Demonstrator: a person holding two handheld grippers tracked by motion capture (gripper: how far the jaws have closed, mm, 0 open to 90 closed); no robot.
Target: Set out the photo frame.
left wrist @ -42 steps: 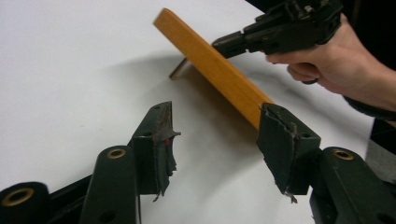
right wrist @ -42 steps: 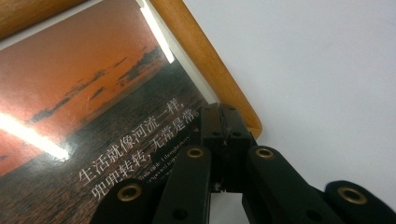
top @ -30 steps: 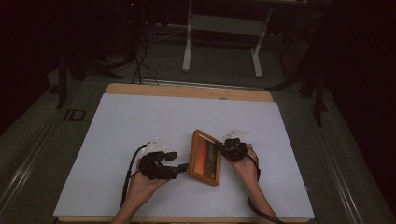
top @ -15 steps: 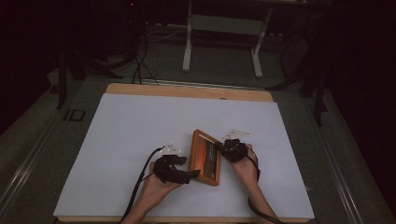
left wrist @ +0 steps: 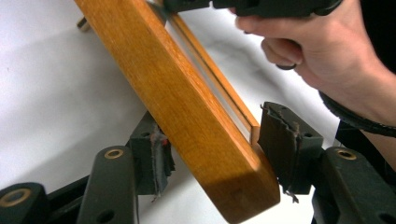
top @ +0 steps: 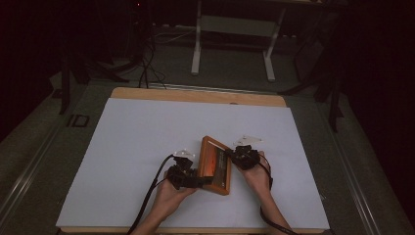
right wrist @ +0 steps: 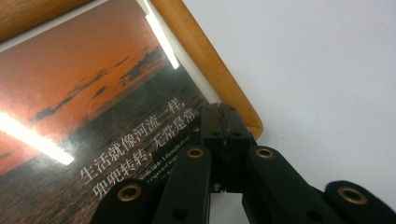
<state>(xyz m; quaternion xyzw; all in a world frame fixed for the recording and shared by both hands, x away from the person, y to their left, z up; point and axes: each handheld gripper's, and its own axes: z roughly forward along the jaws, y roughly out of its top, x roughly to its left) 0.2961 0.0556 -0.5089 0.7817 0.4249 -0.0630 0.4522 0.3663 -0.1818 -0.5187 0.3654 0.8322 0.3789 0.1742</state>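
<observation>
Nearest the person, at the front middle of the white counter (top: 122,147), lies a wooden picture frame (top: 216,165) with a hand on each side of it. The left claw (top: 195,182) sits at the frame's near corner; in the left gripper view its jaws stand apart on either side of that corner (left wrist: 210,154), the padded faces close to the wood but not visibly pressing it, so it is spread around the frame rather than clamped. That view shows the frame edge-on: a thick, rounded bar of honey-orange wood with a thin inner strip running along it, tilted up off the counter, and beyond it the person's right hand (left wrist: 322,42). The right claw (top: 234,157) meets the frame's right side; in the right gripper view its jaws are pressed together, their tips resting on the picture's lower edge (right wrist: 224,126) beside the rounded corner of the frame. Only this view reveals the picture itself: a glossy sunset scene in red and dark tones, with white Chinese characters and bright streaks of reflected light. Farther off, the high view shows the counter's wooden far edge (top: 195,94) and grey stand legs (top: 198,49) on the dark floor.
</observation>
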